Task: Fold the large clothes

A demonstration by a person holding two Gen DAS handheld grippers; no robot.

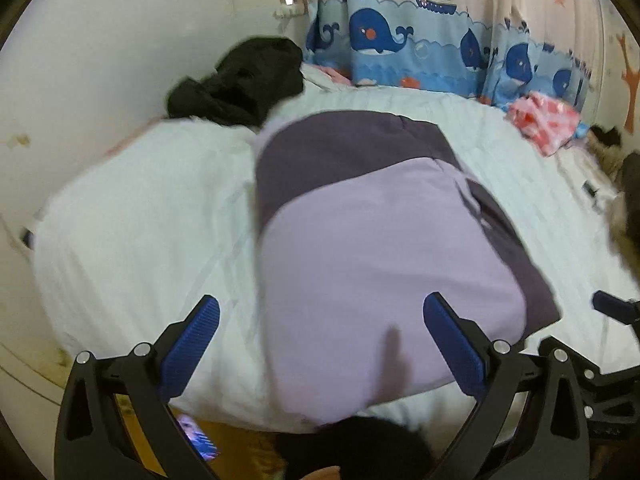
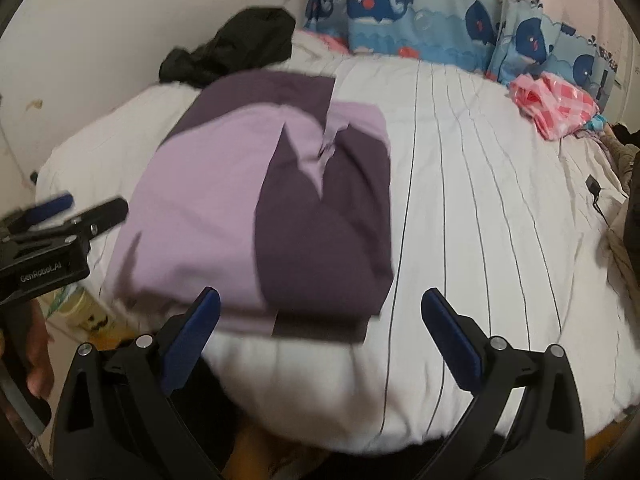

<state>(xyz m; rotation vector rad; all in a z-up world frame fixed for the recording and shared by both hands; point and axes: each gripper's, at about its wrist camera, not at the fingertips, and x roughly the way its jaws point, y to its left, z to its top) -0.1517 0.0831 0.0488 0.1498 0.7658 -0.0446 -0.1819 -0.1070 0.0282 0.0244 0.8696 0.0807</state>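
Note:
A large garment in light lilac and dark purple (image 1: 372, 248) lies folded into a rough rectangle on the white striped bed (image 1: 132, 232). It also shows in the right wrist view (image 2: 248, 208), with dark panels on top at the right. My left gripper (image 1: 320, 312) is open and empty, hovering over the garment's near edge. My right gripper (image 2: 320, 304) is open and empty above the garment's near right corner. The left gripper also shows at the left edge of the right wrist view (image 2: 88, 208).
A black garment (image 1: 240, 80) is heaped at the far left of the bed by the wall. A pink checked cloth (image 1: 544, 124) lies at the far right. A whale-print curtain (image 1: 420, 44) hangs behind the bed. A black charger (image 2: 592, 188) lies at the right.

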